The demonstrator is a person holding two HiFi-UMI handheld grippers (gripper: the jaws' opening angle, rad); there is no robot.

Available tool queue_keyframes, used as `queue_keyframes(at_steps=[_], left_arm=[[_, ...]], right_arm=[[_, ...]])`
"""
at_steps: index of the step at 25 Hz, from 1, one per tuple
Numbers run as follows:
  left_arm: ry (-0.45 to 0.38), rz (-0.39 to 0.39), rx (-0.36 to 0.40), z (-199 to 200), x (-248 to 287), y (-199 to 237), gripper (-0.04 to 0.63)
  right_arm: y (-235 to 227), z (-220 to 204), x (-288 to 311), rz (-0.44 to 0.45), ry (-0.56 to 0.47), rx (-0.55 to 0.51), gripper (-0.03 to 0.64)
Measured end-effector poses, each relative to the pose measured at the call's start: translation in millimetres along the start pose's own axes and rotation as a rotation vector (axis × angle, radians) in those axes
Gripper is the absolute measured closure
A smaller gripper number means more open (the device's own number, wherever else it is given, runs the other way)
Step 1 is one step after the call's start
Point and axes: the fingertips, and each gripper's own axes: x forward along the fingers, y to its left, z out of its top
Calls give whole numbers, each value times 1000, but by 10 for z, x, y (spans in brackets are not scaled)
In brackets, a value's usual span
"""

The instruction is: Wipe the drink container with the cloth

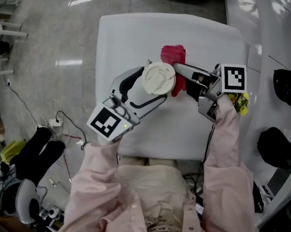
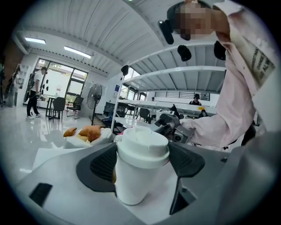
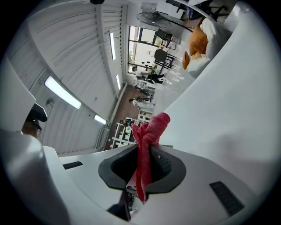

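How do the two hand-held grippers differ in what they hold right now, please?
The left hand-held gripper grips the white lidded cup, jaws set wide around it; the right hand-held gripper pinches the red cloth, jaws nearly together. Both hold something over the white table.

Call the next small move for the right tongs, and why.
Probably ease the right tongs toward the cup so the red cloth presses on its side wall. The left tongs are shut on the cup, steadying it, and the cloth is pinched in the right tongs right beside the lid; contact isn't clear.
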Motion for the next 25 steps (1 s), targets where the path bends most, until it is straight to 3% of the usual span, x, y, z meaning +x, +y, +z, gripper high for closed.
queue_keyframes(at_steps=[25], left_arm=[[2,3,-2,2,-17,-20,225]], right_arm=[[-456,-129,280,-10,202,-5,569]])
